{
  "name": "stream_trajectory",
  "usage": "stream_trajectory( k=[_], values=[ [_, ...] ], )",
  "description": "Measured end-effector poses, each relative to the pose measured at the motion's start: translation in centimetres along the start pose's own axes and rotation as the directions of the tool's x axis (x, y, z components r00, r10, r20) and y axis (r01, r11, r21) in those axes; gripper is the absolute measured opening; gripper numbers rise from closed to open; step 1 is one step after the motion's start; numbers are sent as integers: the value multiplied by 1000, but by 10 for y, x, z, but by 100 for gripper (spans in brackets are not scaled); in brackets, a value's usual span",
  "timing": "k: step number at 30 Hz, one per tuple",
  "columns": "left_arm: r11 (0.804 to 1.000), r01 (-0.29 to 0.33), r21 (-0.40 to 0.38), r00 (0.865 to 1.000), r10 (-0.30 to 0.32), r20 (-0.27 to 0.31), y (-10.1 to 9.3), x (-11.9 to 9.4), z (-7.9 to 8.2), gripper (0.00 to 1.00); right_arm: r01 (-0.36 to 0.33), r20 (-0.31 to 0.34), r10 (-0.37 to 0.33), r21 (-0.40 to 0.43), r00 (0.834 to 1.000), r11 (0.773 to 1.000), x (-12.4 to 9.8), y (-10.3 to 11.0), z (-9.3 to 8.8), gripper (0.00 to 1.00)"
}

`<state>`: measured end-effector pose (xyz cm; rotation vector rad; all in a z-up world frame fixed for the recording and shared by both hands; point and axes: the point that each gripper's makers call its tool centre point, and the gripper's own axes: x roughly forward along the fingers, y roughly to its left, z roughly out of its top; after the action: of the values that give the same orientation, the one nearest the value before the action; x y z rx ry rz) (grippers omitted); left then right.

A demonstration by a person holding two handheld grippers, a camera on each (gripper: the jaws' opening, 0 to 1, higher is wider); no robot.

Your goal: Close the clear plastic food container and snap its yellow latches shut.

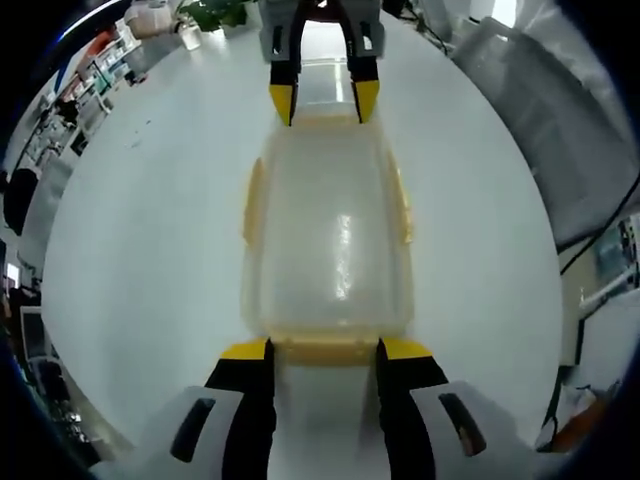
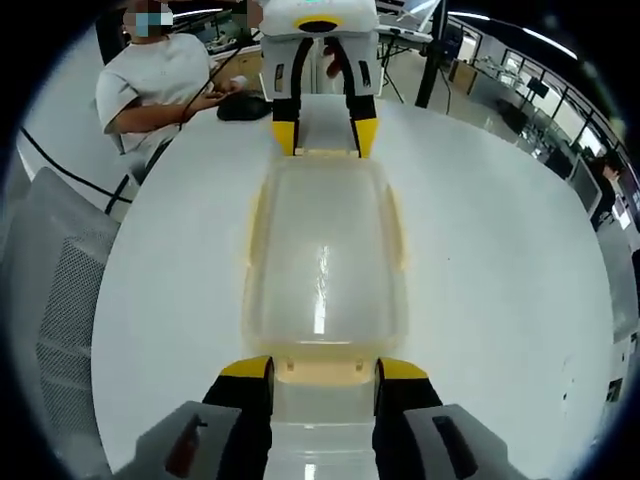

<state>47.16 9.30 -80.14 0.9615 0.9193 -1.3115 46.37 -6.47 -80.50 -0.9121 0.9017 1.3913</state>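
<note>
Glossy translucent plastic container [image 1: 328, 245], matt yellow plastic latches [image 1: 326, 350], smooth white table [image 1: 150, 230]

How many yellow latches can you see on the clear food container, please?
4: the container has a near-end latch between the left gripper tips, a far-end latch at the right gripper, a left-side latch and a right-side latch.

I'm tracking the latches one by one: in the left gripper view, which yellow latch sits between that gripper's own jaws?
The end latch at the near short edge of the container. The far end latch lies between the right gripper; two side latches flank the lid.
</note>
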Motion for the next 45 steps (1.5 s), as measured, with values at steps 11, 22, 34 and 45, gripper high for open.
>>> stream_trajectory(
  k=[11, 22, 34, 45],
  values=[
    [1000, 16, -18, 999, -16, -37, -1, 1, -2, 39, -4, -13, 4, -5, 1000, 1000, -1, 0, -1, 36],
    [998, -22, -58, 999, 20, -37, -1, 0, 0, 36, -9, -9, 9, -16, 1000, 1000, -2, -2, -2, 34],
    [998, -28, -48, 999, 26, -31, 2, -11, 6, 36, -8, -3, 8, -13, 1000, 1000, -6, -2, -3, 34],
    [998, -34, -54, 999, 33, -30, 3, -19, 11, 36, -5, 23, 5, -2, 1000, 1000, -18, -3, 1, 34]
  ],
)
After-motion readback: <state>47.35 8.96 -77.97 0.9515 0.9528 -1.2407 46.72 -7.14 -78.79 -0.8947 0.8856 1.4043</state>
